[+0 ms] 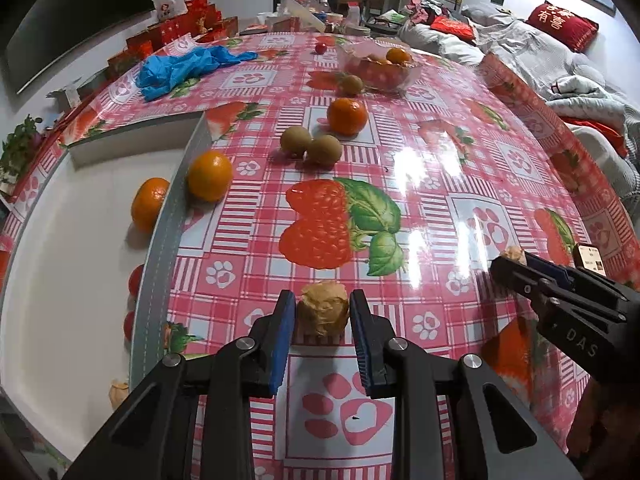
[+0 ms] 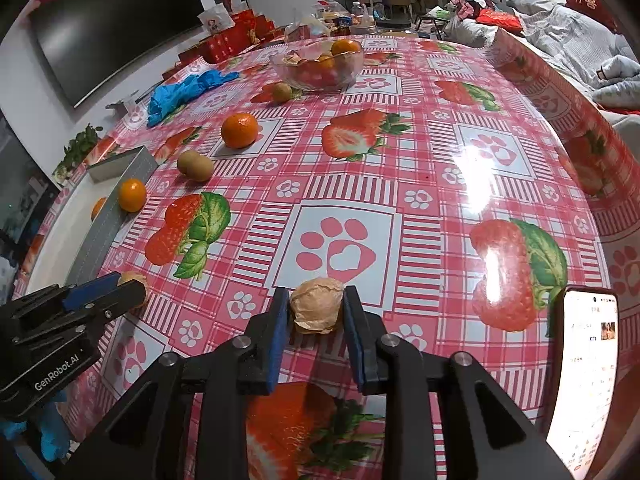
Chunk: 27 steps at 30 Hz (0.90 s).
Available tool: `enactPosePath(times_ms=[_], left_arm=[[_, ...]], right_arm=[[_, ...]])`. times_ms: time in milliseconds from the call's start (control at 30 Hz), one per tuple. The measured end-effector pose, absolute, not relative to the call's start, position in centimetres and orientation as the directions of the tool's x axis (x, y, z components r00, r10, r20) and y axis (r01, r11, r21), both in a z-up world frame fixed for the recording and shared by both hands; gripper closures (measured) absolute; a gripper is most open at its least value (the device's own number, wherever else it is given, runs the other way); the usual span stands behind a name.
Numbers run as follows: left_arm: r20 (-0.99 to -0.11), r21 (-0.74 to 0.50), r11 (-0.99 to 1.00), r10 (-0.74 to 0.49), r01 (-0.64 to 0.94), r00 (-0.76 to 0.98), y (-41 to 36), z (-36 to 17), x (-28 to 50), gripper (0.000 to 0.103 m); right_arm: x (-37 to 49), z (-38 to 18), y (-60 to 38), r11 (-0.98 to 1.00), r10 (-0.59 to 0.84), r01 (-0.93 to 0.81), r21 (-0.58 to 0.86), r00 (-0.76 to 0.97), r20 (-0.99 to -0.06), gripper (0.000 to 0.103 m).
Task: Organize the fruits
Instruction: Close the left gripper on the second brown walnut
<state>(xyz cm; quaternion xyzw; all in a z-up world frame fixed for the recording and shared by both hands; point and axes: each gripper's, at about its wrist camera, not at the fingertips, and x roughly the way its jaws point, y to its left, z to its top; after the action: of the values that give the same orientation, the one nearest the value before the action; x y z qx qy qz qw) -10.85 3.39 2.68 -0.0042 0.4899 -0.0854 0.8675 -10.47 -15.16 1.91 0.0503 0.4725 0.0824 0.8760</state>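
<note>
My left gripper [image 1: 323,310] is shut on a tan papery husk fruit [image 1: 323,309] at the table surface. My right gripper [image 2: 317,310] is shut on another tan husk fruit [image 2: 317,306]; it also shows in the left wrist view [image 1: 514,256]. Two kiwis [image 1: 311,146] and a mandarin [image 1: 347,116] lie mid-table. An orange [image 1: 209,175] rests against the white tray's grey rim [image 1: 160,240]. Another mandarin [image 1: 149,204], red fruits [image 1: 135,280] and a husk fruit [image 1: 119,394] lie in the tray. A glass bowl [image 2: 352,70] at the far side holds fruit.
A lone kiwi [image 2: 281,92] lies by the bowl. A small red fruit [image 1: 320,48] sits at the far edge. Blue gloves [image 1: 180,68] lie at the far left. A lit phone [image 2: 582,380] stands at the right. Red boxes [image 1: 192,24] line the back.
</note>
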Motion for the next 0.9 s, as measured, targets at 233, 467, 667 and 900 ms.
enactPosePath(times_ms=[233, 467, 667, 900], left_arm=[[-0.856, -0.093, 0.986, -0.149, 0.137, 0.495, 3.2, 1.8, -10.4, 0.073], [-0.837, -0.111, 0.980, -0.181, 0.162, 0.517, 2.7, 2.4, -10.5, 0.073], [-0.811, -0.096, 0.980, -0.178, 0.175, 0.558, 2.9, 4.6, -10.9, 0.073], [-0.823, -0.099, 0.981, -0.176, 0.168, 0.540, 3.6, 4.0, -11.1, 0.073]], right_arm=[[-10.4, 1.8, -14.5, 0.986, 0.167, -0.113, 0.125, 0.539, -0.826, 0.067], [-10.3, 2.2, -15.1, 0.982, 0.187, -0.106, 0.155, 0.533, -0.825, 0.076], [-10.2, 3.2, -15.2, 0.975, 0.222, -0.116, 0.189, 0.534, -0.816, 0.076], [-10.6, 3.4, -14.7, 0.976, 0.217, -0.125, 0.177, 0.532, -0.818, 0.076]])
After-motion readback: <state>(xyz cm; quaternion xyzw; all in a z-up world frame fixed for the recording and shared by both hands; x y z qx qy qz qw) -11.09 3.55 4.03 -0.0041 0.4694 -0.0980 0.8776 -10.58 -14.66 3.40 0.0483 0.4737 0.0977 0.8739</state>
